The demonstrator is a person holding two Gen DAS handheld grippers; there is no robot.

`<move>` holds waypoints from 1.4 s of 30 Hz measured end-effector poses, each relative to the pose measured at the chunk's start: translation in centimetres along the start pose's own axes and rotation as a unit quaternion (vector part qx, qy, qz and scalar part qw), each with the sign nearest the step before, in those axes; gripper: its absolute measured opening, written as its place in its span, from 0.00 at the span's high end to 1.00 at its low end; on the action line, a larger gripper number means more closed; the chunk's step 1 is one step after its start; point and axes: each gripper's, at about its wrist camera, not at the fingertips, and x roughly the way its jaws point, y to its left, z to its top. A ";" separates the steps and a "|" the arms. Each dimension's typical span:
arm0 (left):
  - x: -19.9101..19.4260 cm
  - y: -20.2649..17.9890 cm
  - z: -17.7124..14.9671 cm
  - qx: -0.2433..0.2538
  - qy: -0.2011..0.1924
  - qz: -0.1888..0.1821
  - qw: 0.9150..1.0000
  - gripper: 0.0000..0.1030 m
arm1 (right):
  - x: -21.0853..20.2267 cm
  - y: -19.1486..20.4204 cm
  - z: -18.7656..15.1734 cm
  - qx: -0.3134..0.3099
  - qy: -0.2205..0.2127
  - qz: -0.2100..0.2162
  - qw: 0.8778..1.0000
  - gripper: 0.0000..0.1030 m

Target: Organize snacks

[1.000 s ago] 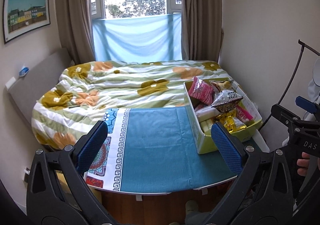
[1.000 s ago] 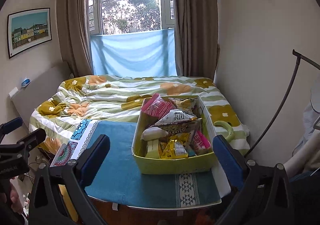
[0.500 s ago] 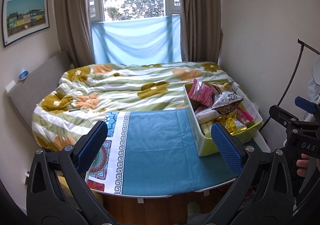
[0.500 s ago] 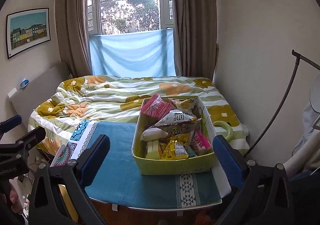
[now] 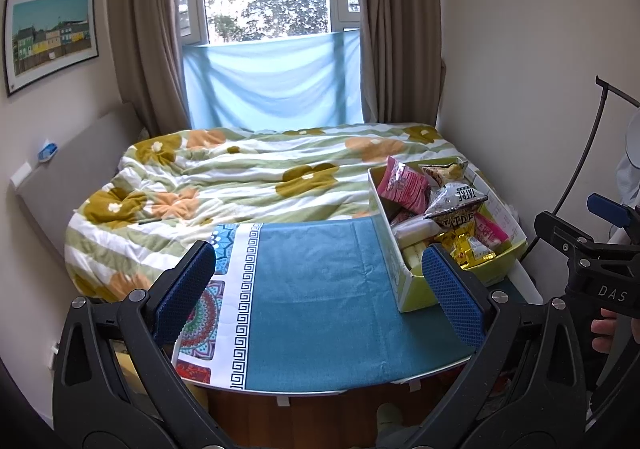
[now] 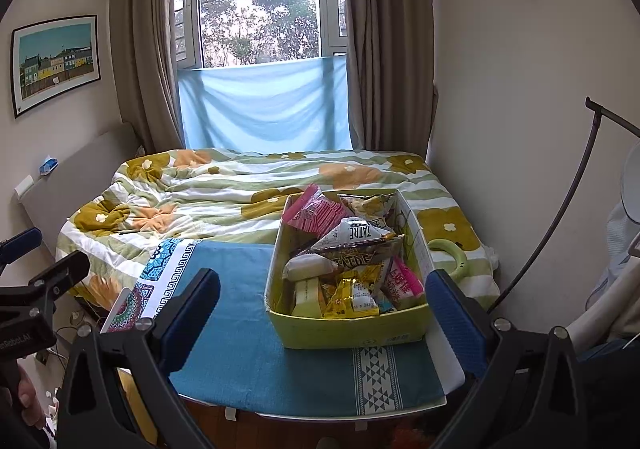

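Both grippers, left gripper (image 5: 318, 295) and right gripper (image 6: 324, 313), hang released and empty; snack box (image 6: 348, 323) sits at 3 o'clock on the teal cloth (image 5: 320, 289), leaving sorting space.

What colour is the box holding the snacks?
Yellow-green box, clearest in the right wrist view.

A grey snack bag (image 6: 357, 235) lying high in the yellow-green box (image 6: 352, 331) carries the letters "TATRE"; the dark bag (image 6: 352, 258) beneath it bears large yellow lettering, too creased to read. In the left wrist view, "DAS" is printed on the black body of the right gripper (image 5: 611, 294); print on the other packets is illegible
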 end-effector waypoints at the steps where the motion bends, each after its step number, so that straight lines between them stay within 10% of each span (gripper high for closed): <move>1: 0.0 0.0 0.0 0.000 0.000 0.001 1.000 0.01 | 0.0 0.0 0.0 0.000 0.000 0.000 1.000 0.01; 42: -0.6 1.2 -0.1 0.000 -0.012 0.008 1.000 0.01 | 0.4 0.7 -0.7 0.001 0.002 0.002 1.000 0.01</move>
